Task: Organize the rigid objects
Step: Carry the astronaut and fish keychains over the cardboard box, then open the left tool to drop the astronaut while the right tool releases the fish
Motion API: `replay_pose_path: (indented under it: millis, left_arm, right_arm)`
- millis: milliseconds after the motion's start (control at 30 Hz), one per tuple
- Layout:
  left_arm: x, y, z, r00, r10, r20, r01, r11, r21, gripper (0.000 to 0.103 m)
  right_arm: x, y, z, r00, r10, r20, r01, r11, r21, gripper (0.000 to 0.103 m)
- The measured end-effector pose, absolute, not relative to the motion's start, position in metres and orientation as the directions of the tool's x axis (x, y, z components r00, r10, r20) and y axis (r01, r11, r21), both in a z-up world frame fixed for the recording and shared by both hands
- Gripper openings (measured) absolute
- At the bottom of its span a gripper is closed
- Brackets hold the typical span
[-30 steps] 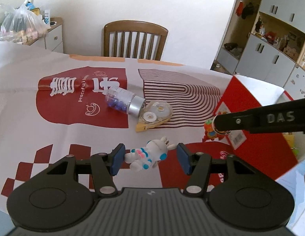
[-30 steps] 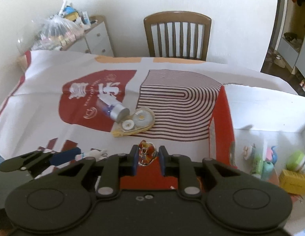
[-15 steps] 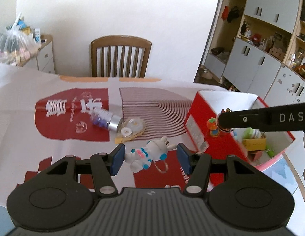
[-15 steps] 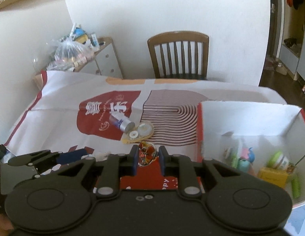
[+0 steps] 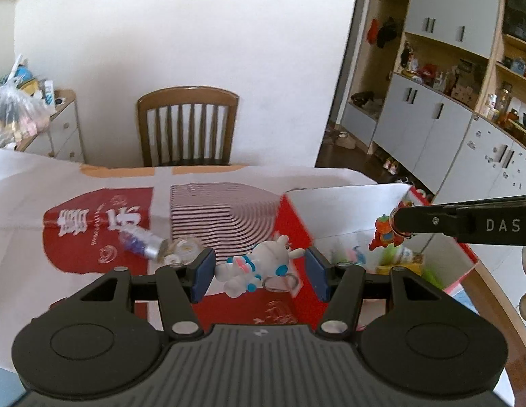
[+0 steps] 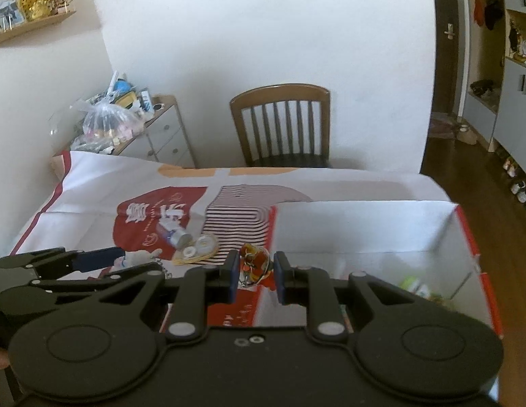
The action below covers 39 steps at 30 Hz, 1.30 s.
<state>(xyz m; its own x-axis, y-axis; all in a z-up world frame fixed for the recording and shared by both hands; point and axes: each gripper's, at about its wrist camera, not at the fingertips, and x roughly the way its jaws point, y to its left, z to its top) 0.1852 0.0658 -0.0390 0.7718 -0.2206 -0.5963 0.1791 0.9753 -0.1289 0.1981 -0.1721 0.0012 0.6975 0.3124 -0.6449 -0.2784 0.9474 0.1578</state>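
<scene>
White plastic rabbit figurine sits clamped in the left gripper, bound for the red-and-white cardboard box. The right gripper pinches an orange toy keychain beside it.

A brown wooden chair with a slatted back stands against the white wall at the far edge of the table. To its left, a clear plastic bag stuffed with small packets sits on a low white cabinet with drawers. Along the right wall runs a grey and pale-wood shelving unit, its open shelves crowded with small items.
</scene>
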Motion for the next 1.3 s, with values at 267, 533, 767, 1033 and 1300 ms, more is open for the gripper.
replay_pose_path:
  millis: [267, 533, 767, 1033, 1300]
  left_arm:
    - [0.193, 0.018, -0.025, 0.776, -0.237, -0.585, 0.203, 0.971, -0.123, 0.057]
    - [0.217, -0.033, -0.031, 0.754, -0.239, -0.612, 0.217, 0.97, -0.11, 0.057]
    - [0.244, -0.075, -0.051, 0.722, -0.239, -0.65, 0.245, 0.966, -0.083, 0.057]
    - [0.282, -0.109, -0.08, 0.684, -0.224, -0.694, 0.269, 0.962, -0.045, 0.057]
    - [0.315, -0.134, -0.107, 0.653, -0.197, -0.732, 0.306, 0.952, 0.017, 0.057]
  right_arm:
    - [0.196, -0.225, 0.004, 0.716, 0.292, -0.633, -0.253, 0.955, 0.155, 0.02]
    - [0.199, -0.278, -0.005, 0.719, 0.268, -0.642, -0.219, 0.963, 0.157, 0.02]
    - [0.213, -0.309, -0.02, 0.712, 0.242, -0.659, -0.195, 0.97, 0.146, 0.02]
    - [0.239, -0.326, -0.046, 0.698, 0.206, -0.686, -0.181, 0.977, 0.109, 0.02]
    - [0.263, -0.319, -0.07, 0.677, 0.211, -0.706, -0.22, 0.972, 0.079, 0.02]
